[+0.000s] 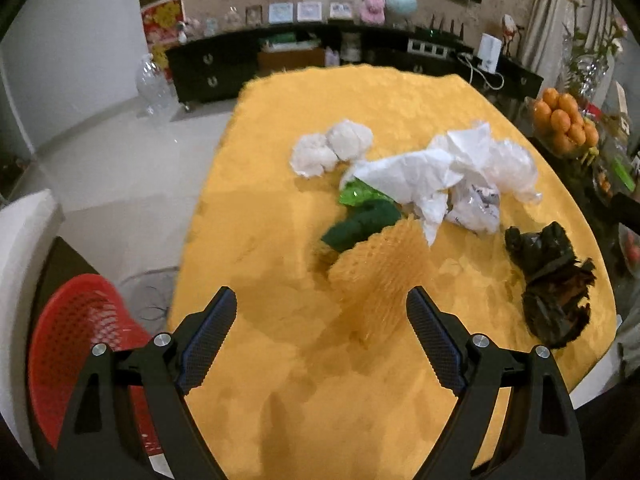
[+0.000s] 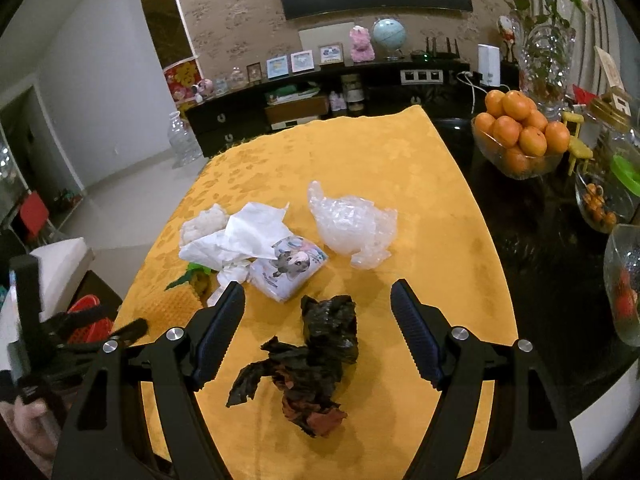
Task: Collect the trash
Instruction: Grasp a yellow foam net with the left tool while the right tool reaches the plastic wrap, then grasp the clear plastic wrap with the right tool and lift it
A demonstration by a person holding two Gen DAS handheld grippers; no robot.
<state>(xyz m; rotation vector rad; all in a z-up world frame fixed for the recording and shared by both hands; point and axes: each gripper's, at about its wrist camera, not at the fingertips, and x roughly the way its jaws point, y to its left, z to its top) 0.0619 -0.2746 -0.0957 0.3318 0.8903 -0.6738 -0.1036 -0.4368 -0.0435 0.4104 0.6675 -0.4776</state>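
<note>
Trash lies on the yellow tablecloth (image 1: pixel 280 360). My left gripper (image 1: pixel 322 308) is open and empty; a yellow foam net (image 1: pixel 380 268) lies just ahead of it, toward its right finger. Beyond are a green wrapper (image 1: pixel 360 220), white crumpled paper (image 1: pixel 416 172), white wads (image 1: pixel 332 148) and clear plastic (image 1: pixel 512 164). My right gripper (image 2: pixel 318 302) is open above a crumpled black bag (image 2: pixel 312 364), which lies between its fingers. A printed tissue pack (image 2: pixel 290 266), white paper (image 2: pixel 248 236) and bubble wrap (image 2: pixel 356 228) lie further on. The black bag also shows in the left wrist view (image 1: pixel 556 284).
A red basket (image 1: pixel 80 340) sits low to the left of the table, beside a white chair (image 1: pixel 24 248). A glass bowl of oranges (image 2: pixel 520 140), a vase (image 2: pixel 546 60) and glass jars (image 2: pixel 624 284) stand on the dark tabletop at right. A black sideboard (image 2: pixel 320 108) lies beyond.
</note>
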